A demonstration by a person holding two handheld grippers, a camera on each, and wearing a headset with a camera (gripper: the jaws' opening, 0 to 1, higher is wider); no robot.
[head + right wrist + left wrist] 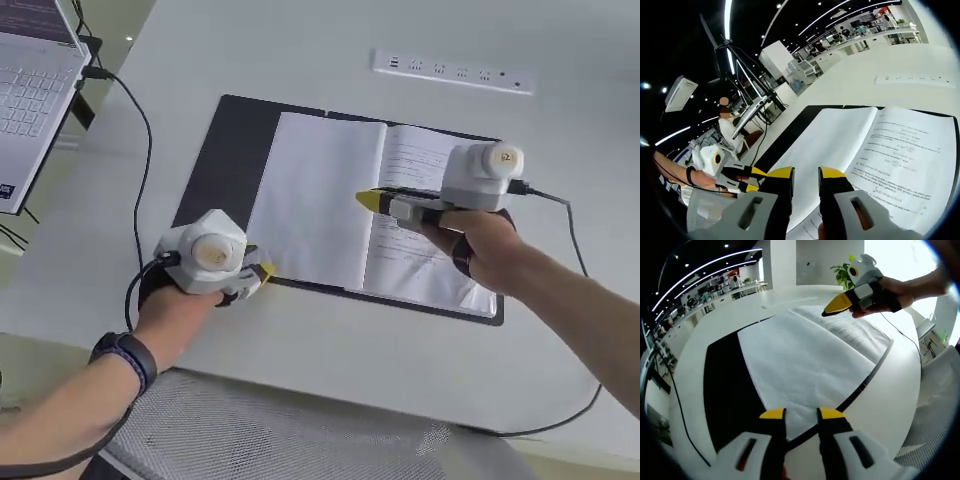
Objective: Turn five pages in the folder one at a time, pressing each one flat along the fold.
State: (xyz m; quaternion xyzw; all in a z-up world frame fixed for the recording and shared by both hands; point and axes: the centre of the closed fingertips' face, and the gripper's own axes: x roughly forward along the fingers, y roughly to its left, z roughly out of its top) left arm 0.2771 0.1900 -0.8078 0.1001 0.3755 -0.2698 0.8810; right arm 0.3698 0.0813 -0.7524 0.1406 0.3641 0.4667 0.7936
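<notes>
The folder (225,160) lies open on the white table, its black cover showing at the left. A blank white page (315,195) lies flat on the left side and a printed page (425,160) on the right. My right gripper (368,200) hovers over the fold, its yellow tips pointing left. Its jaws (806,175) stand a little apart with nothing between them, above the blank page (830,135). My left gripper (262,272) rests at the folder's near left corner, open (801,415) and holding nothing, with the folder edge (860,390) just ahead of it. The right gripper (840,302) also shows there.
A laptop (30,90) sits at the far left with a black cable (140,130) running past the folder. A white power strip (455,72) lies behind the folder. A mesh chair back (300,430) is at the near edge. The right gripper's cable (575,240) trails to the right.
</notes>
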